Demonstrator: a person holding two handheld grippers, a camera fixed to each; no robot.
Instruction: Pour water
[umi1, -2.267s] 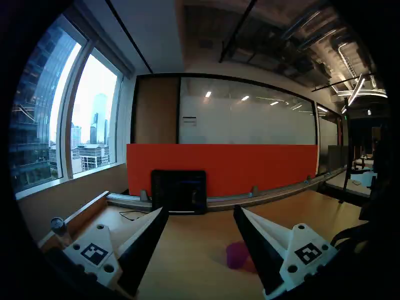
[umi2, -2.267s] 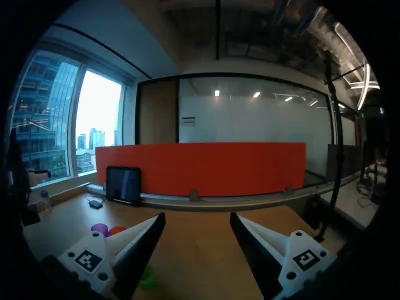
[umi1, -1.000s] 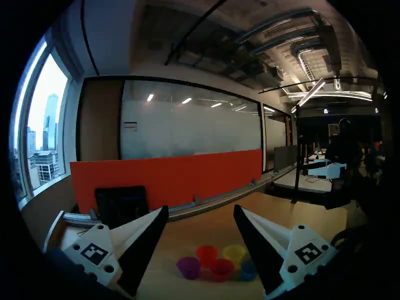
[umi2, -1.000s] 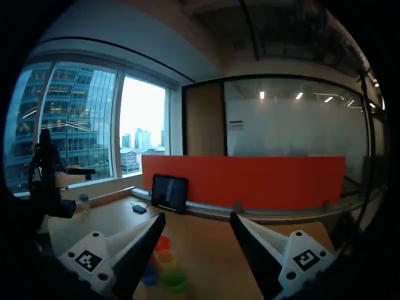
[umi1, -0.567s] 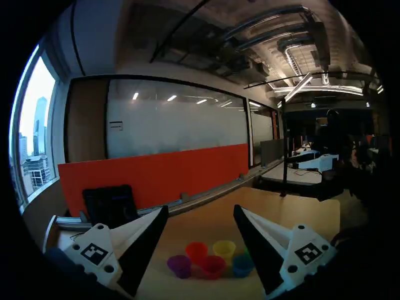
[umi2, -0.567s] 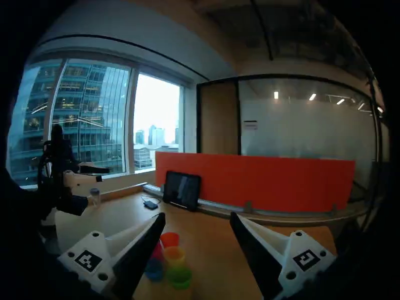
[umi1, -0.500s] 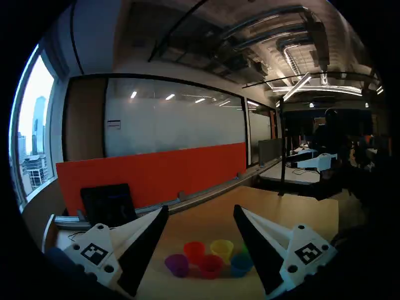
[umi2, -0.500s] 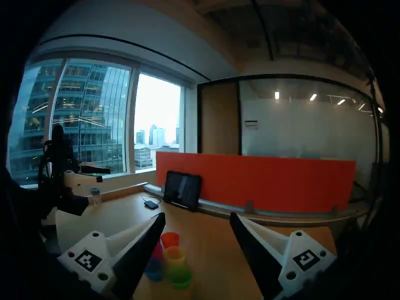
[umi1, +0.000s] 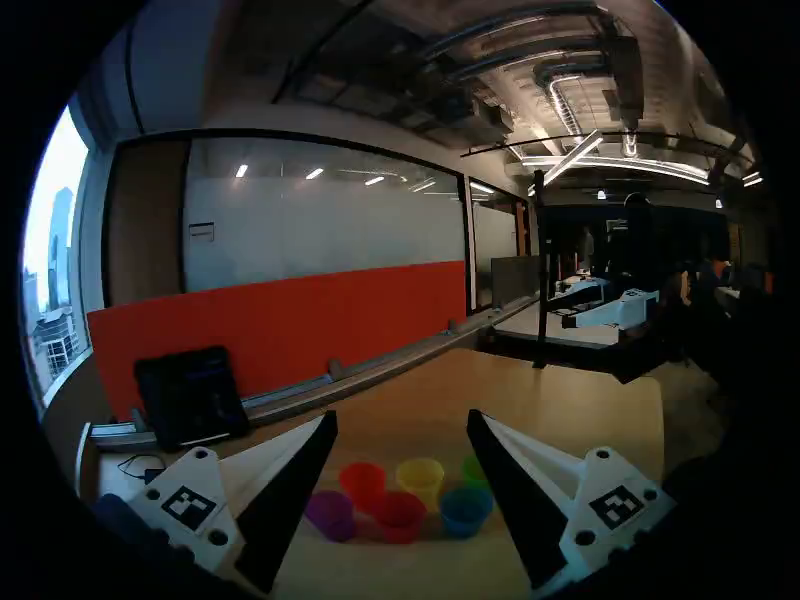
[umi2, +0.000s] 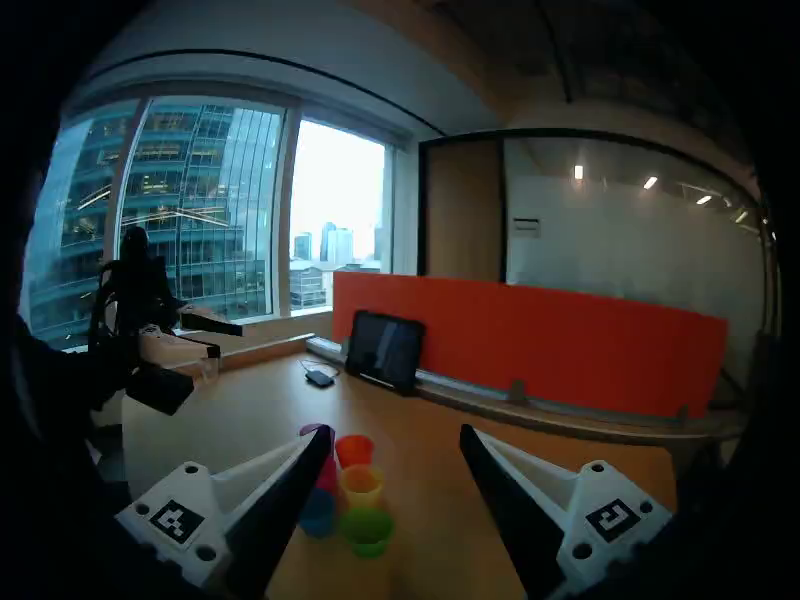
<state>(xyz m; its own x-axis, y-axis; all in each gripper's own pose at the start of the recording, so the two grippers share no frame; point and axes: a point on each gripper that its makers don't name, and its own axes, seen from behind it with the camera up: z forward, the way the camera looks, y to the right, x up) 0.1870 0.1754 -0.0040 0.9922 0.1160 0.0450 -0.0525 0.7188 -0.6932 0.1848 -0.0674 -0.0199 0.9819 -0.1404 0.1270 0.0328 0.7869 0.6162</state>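
The left gripper (umi1: 400, 414) is held spread above the surface (umi1: 570, 400), with nothing between its fingers. Six cups (umi1: 399, 514) are seen in the gap, standing upright in two close rows. In the far row are the orange cup (umi1: 362, 481), the yellow cup (umi1: 421, 476) and the green cup (umi1: 474, 468), the last partly hidden by a finger. In the near row are the purple cup (umi1: 330, 512), the red cup (umi1: 399, 516) and the blue cup (umi1: 465, 508). Neighbouring cups are touching or just beside one another.

The right gripper (umi2: 394, 430) is likewise held wide apart and empty. In the right gripper view the same cups are seen low and left of centre. The orange cup (umi2: 353, 449), yellow cup (umi2: 361, 484) and green cup (umi2: 367, 527) are lined up toward the camera. The purple, red and blue ones are partly covered by the finger on the left of that view.

A dark tablet (umi2: 384, 350) is propped against an orange partition (umi2: 560, 345) at the back of the surface, well apart from the cups. A small dark item on a cable (umi2: 320, 377) lies just beside the tablet. A small clear container (umi2: 208, 370), perhaps a bottle, is made out near the window (umi2: 200, 210); it is too blurred to be named with certainty.
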